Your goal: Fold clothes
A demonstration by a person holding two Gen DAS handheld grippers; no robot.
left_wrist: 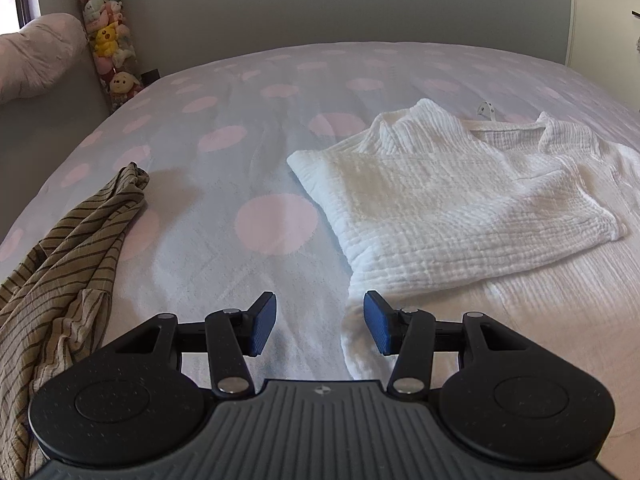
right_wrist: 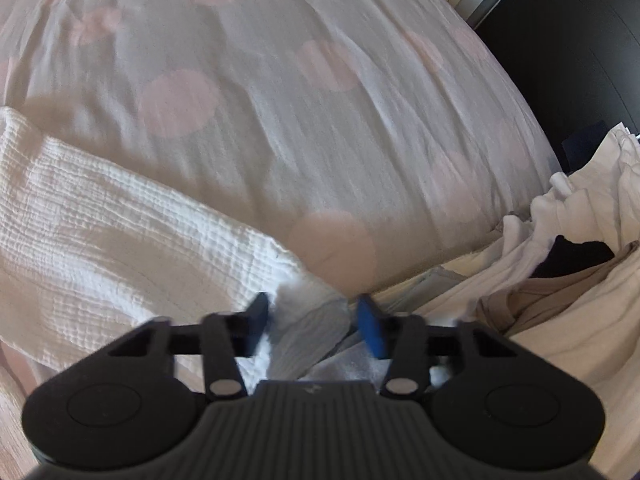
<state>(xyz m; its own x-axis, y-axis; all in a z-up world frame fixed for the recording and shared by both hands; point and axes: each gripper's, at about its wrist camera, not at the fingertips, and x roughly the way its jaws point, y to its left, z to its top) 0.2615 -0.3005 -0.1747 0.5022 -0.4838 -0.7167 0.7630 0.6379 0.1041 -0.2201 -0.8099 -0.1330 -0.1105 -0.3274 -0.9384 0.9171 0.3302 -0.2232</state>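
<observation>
White crinkled-cotton garment [left_wrist: 460, 208] lies partly folded on the polka-dot bedspread [left_wrist: 248, 148], collar toward the far side, one sleeve folded across the body. Left gripper [left_wrist: 320, 322] hovers low at the garment's near left edge; jaws spread, nothing between them, right pad [left_wrist: 376, 322] just beside the fabric edge. Right gripper [right_wrist: 310, 320] points steeply down at the garment's corner [right_wrist: 304, 320]; a fold of white cloth sits between the jaws, but blur hides whether the pads actually press it. Striped olive garment [left_wrist: 68, 264] lies crumpled on the left. Pile of pale clothes [right_wrist: 560, 280] beside the bed, right view.
</observation>
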